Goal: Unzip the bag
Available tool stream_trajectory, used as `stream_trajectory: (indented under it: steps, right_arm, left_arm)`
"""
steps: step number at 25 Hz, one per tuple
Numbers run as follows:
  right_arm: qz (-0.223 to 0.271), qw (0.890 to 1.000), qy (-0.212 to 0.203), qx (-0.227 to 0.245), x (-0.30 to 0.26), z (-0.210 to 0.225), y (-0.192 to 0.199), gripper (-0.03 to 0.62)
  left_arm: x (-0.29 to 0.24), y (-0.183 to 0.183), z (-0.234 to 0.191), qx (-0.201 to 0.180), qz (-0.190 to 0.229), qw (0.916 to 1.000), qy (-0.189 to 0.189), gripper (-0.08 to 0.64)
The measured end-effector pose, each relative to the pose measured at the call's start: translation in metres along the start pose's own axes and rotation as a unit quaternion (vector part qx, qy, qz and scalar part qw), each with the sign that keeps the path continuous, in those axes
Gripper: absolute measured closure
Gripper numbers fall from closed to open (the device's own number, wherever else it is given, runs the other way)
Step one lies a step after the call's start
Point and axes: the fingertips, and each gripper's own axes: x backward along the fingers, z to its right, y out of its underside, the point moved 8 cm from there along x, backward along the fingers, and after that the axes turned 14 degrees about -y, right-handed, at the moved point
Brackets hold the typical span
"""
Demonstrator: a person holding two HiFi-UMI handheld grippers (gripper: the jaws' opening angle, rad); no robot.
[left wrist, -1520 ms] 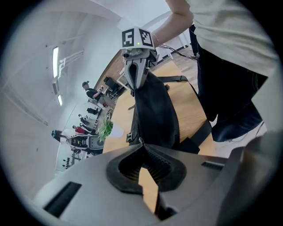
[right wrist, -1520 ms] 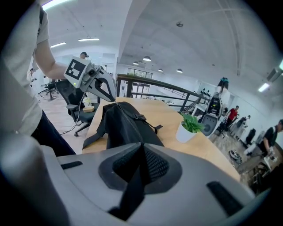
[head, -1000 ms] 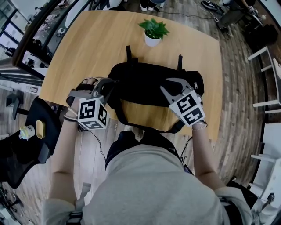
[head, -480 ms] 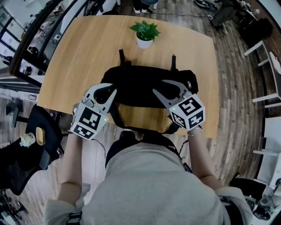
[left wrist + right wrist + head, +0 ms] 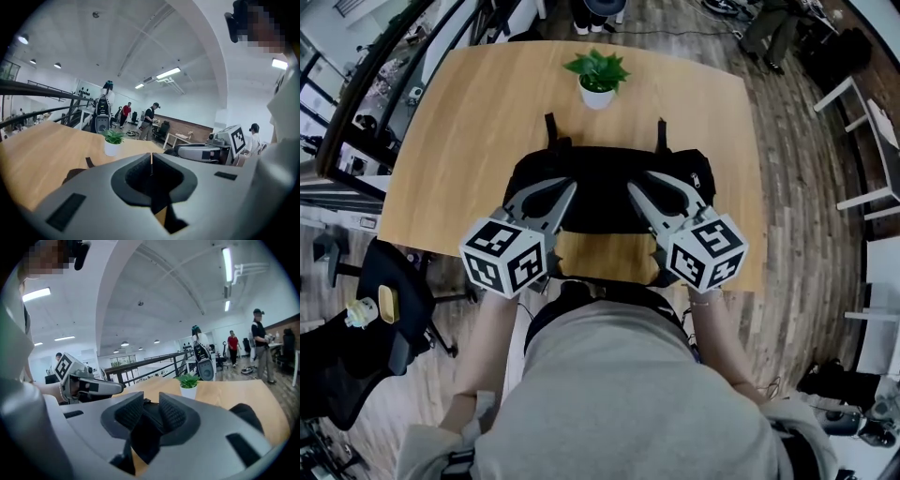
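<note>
The left gripper (image 5: pixel 566 187) hovers over the left end of the bag (image 5: pixel 605 173) with its jaws fully together and nothing between them. So the bag is not held on this side. In my judgement this is the first risk: when the zip is pulled, the whole bag can slide on the smooth tabletop (image 5: pixel 469 122) instead of opening.

The bag lies across the near middle of the tabletop, close to the person's edge. I cannot make out the zip or its puller in any view, because all is black on black. A grab in the wrong place seems quite possible.

The right gripper (image 5: pixel 639 180) is over the right part of the bag. Its jaws are partly apart and closing; dark bag fabric shows in the gap, but the pads do not seem to press on it. If they close on loose fabric and not on the puller, they can slip off or only lift a fold.

The bag is soft black fabric, long and low, a little sagging, with two straps (image 5: pixel 550 127) pointing to the far side. The tabletop is pale wood, flat and smooth. The pads are dark and ribbed; the jaws are grey hard plastic. Behind the bag stands a leafy green plant (image 5: pixel 597 67) in a round white pot (image 5: pixel 597 97), well apart from it.
</note>
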Motion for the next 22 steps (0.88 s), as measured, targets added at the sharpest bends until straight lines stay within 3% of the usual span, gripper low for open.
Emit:
stream_trajectory:
  steps: [5, 10, 17, 22]
  right_arm:
    - [0.032, 0.999, -0.005, -0.037, 0.002, -0.009, 0.002, 0.518]
    - [0.051, 0.998, -0.013, -0.042, 0.001, -0.015, 0.002, 0.585]
    - [0.057, 0.994, -0.037, -0.082, 0.001, -0.020, 0.016, 0.586]
    - [0.024, 0.997, -0.022, -0.067, -0.003, -0.027, 0.020, 0.586]
  left_arm:
    - [-0.009, 0.006, 0.016, 0.028, -0.014, 0.9995, 0.000, 0.540]
    - [-0.013, 0.015, 0.029, 0.071, -0.019, 0.9971, 0.018, 0.540]
    - [-0.011, 0.019, 0.034, 0.035, -0.023, 0.9991, 0.003, 0.540]
    - [-0.013, 0.026, 0.037, 0.009, -0.038, 0.9990, -0.023, 0.541]
